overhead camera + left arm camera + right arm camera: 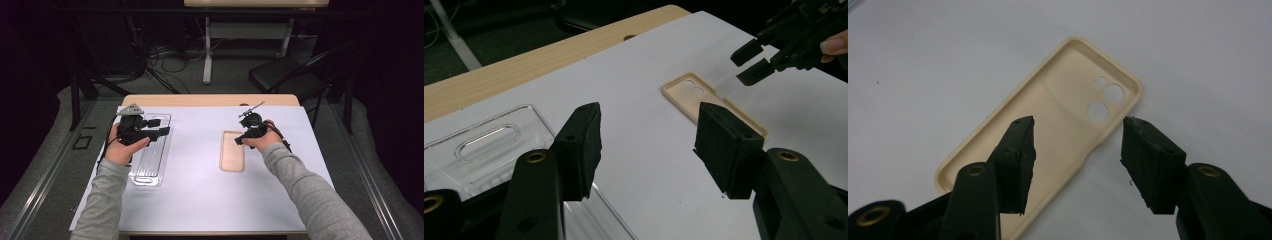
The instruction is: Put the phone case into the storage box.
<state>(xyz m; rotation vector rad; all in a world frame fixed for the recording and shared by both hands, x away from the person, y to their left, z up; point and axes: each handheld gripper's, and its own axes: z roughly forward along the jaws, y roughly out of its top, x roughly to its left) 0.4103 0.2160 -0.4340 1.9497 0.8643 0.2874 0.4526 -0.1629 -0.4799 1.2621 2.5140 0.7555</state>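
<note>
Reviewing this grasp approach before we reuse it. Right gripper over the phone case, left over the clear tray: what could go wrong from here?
1. The beige phone case lies flat, open side up, on the smooth white sheet. The right gripper, jaws apart and empty, may push it along rather than catch its thin rim.
2. The left gripper, also empty, hangs above the clear plastic tray; the light tray could shift if bumped.

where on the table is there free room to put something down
Free: the white mat between the clear tray and the phone case, and the near strip between the sleeves. Crowded: the left tongs over the tray, the right tongs over the case.
</note>
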